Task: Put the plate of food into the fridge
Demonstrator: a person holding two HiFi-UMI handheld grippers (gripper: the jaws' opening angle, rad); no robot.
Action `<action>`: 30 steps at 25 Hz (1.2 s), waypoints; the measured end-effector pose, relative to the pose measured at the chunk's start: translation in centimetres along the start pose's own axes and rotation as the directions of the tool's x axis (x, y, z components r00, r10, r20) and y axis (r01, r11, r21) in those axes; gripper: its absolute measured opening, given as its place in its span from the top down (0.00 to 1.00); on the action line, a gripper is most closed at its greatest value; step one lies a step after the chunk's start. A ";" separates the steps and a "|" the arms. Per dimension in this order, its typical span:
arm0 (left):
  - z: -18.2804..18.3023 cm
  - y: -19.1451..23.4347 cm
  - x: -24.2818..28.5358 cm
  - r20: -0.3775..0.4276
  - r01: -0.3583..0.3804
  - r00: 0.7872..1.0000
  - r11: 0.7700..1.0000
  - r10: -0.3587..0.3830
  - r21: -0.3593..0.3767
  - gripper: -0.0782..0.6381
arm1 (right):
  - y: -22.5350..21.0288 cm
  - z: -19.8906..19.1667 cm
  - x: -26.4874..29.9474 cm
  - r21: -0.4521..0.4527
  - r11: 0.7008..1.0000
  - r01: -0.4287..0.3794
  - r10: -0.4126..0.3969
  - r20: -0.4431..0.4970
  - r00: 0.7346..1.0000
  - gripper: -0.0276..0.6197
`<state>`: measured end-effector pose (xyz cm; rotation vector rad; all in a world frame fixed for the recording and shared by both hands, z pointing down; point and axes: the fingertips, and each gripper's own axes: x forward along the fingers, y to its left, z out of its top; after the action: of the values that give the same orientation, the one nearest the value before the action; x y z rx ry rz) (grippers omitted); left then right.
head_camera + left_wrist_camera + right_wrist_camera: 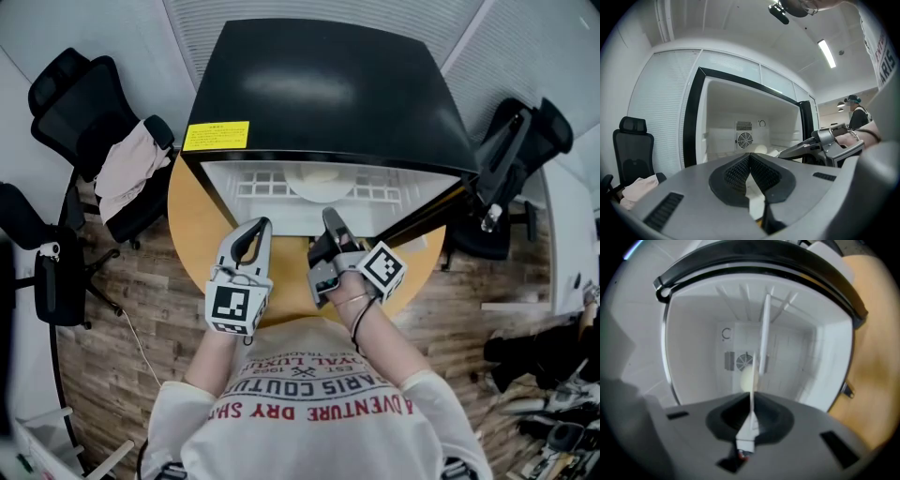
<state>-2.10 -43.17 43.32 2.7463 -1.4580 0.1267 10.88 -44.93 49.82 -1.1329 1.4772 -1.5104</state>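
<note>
We look down on a black fridge (319,84) that fills the upper middle of the head view. It stands on a round wooden table (192,211), and its white inside faces the bottom of the frame. The plate (321,180) of food sits on the wire shelf (253,186), at the middle of the opening, with bare grid showing to its left and right. The open door (427,220) runs as a black strip down the opening's right edge, so we see free room mostly on the left side.

The left gripper (251,234) hangs at centre frame, just short of the fridge's front lip and over the table. In its own view we see its jaws brought together at the tips with nothing in them. The whole black-framed opening lies ahead, with the fan (745,139) on the back wall.

The right gripper (332,223) is just beside it on the right, rolled on its side, its tip at the lip below the plate. In its own view its jaws are closed down to a thin slit and hold nothing. The plate shows as a pale oval beyond them, clear of the tips.

Office chairs stand at the left edge (70,103) and right edge (511,150), well apart from the table.
</note>
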 end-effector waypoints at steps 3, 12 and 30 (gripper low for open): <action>0.0 -0.7 -0.3 -0.003 0.003 1.000 1.000 -0.003 0.001 0.85 | 0.5 0.1 -0.9 -0.049 0.999 -0.006 0.006 -0.003 1.000 0.91; 0.5 -3.4 -0.6 0.000 0.018 1.000 1.000 -0.018 0.011 0.84 | 2.4 0.4 -3.5 -0.461 0.886 -0.045 0.026 -0.046 0.999 0.91; 1.0 -5.4 -1.8 0.024 -0.004 1.000 1.000 0.003 0.009 0.85 | 7.2 -1.8 -8.0 -0.993 0.054 -0.102 0.093 -0.097 0.991 0.91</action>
<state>1.38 -38.70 42.23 2.7619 -1.4717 0.1008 11.46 -37.37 41.98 -1.6581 2.6672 -0.0324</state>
